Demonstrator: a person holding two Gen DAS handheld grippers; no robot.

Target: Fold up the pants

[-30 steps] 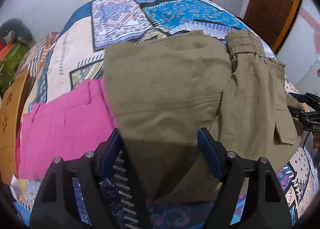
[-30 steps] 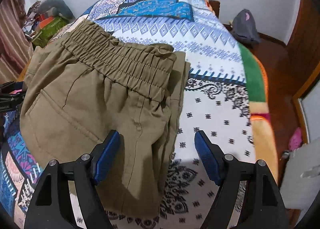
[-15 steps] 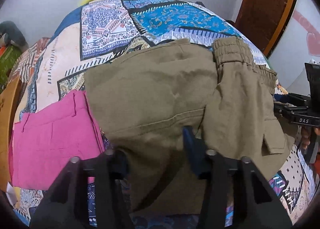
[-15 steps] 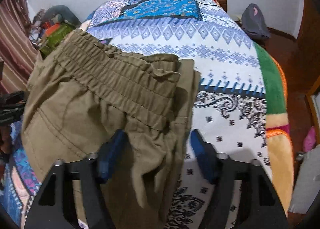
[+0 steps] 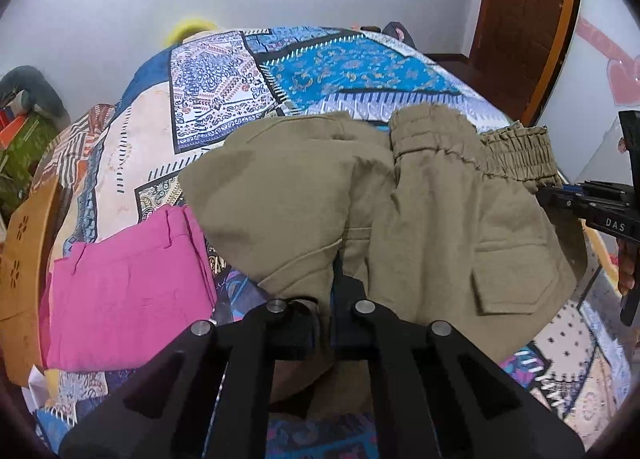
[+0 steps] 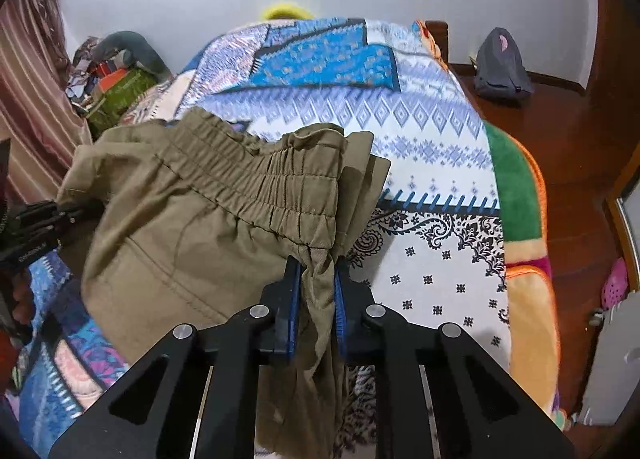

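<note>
A bed covered by a patchwork bedspread point(image 5: 224, 99) in blue, cream and white prints fills both views, its far end against a pale wall. Across the near half of the bedspread lie the olive-khaki pants point(image 5: 440, 211), bunched and partly lifted, the elastic waistband point(image 6: 256, 179) ruffled along the upper edge and a flapped cargo pocket point(image 5: 512, 279) facing up on the side nearer the right hand. Just beside the pants, on the left-hand side, a pink garment point(image 5: 128, 291) lies flat on the bedspread, its edge touching or tucked slightly under the khaki cloth. A grey backpack point(image 6: 502, 67) sits on the wooden floor by the wall, well apart from the bed. The right gripper point(image 6: 316, 299) has its blue-padded fingers drawn together on a gathered fold of the pants just below the waistband, cloth pinched between the pads and hanging down. The left gripper point(image 5: 320, 311) is likewise closed on the pants' fabric at the near edge, its jaws nearly meeting with khaki cloth draped over and between them.
</note>
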